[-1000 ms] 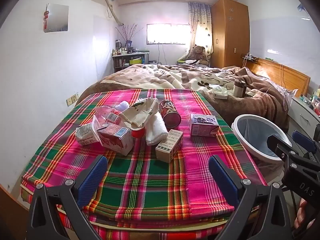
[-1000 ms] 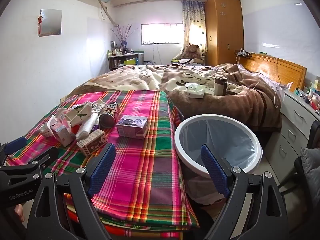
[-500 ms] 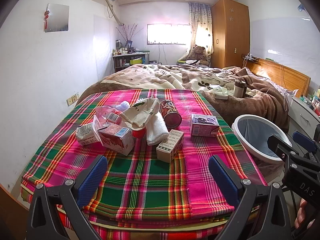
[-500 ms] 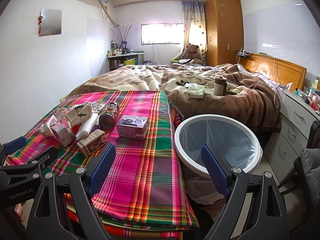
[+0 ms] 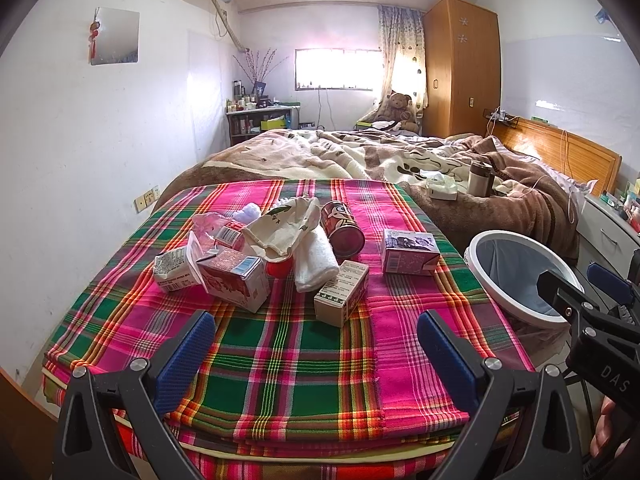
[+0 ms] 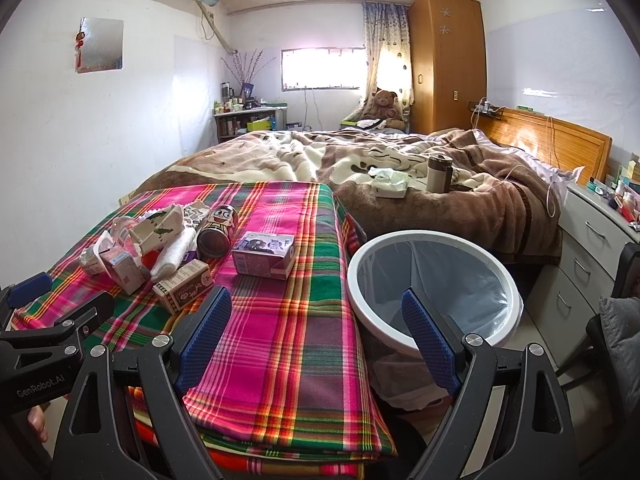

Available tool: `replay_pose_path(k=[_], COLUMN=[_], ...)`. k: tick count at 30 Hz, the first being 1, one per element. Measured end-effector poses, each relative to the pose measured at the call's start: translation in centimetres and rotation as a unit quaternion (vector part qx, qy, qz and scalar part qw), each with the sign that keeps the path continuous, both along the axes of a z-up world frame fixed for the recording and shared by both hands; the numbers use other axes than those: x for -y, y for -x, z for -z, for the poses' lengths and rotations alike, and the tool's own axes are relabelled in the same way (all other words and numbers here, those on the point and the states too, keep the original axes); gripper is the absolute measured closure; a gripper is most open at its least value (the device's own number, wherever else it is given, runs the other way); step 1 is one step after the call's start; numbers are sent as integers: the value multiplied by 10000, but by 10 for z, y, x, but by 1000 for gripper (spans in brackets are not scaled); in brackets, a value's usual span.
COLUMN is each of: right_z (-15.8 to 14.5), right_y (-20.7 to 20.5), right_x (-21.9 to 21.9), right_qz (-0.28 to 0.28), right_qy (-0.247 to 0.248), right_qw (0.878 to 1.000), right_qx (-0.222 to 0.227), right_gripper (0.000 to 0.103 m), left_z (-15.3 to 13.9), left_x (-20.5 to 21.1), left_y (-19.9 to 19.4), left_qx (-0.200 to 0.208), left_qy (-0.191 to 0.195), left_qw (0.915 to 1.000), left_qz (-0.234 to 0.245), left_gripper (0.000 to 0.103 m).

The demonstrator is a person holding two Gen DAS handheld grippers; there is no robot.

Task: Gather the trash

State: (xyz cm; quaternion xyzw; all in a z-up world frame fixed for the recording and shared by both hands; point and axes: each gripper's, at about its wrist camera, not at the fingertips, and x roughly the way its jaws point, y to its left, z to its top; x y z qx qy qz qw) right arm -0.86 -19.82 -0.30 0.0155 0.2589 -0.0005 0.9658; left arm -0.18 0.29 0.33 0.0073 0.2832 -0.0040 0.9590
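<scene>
Spreading ahead of both claws, the plaid-covered counter [image 5: 280, 360] carries the trash heap, kept within easy reach. Just right of the left claw [image 5: 316, 344], and directly ahead of the right claw [image 6: 316, 332], the lined bin [image 6: 434, 288] stands against the counter's edge, apparently so pieces can drop straight in. Both claws hover spread wide, holding nothing. Beyond the left claw lie the purple carton [image 5: 408, 246], the red can [image 5: 344, 226] and the small box [image 5: 340, 292], nearest and likely first.

Left wrist view low at the near edge of the plaid cloth [image 5: 280, 360], facing along it toward the window, right wrist view beside it over the cloth's right corner, both sharing cloth [image 6: 288, 320] and white bin [image 6: 434, 236].
</scene>
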Motion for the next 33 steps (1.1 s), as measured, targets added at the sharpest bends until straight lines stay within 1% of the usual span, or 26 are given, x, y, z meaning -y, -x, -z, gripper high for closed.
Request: replay_pose_path(k=[33], right_z=[-1], right_y=[1], right_x=[-1], right_qz=[-2], right_qy=[29], right_qw=[10000], right_qx=[-1], right_gripper=[14], left_z=[-2], left_x=[-1], left_y=[0], left_qx=[5], left_qy=[14], left_qw=[10000], left_qz=[-13], left_gripper=[1])
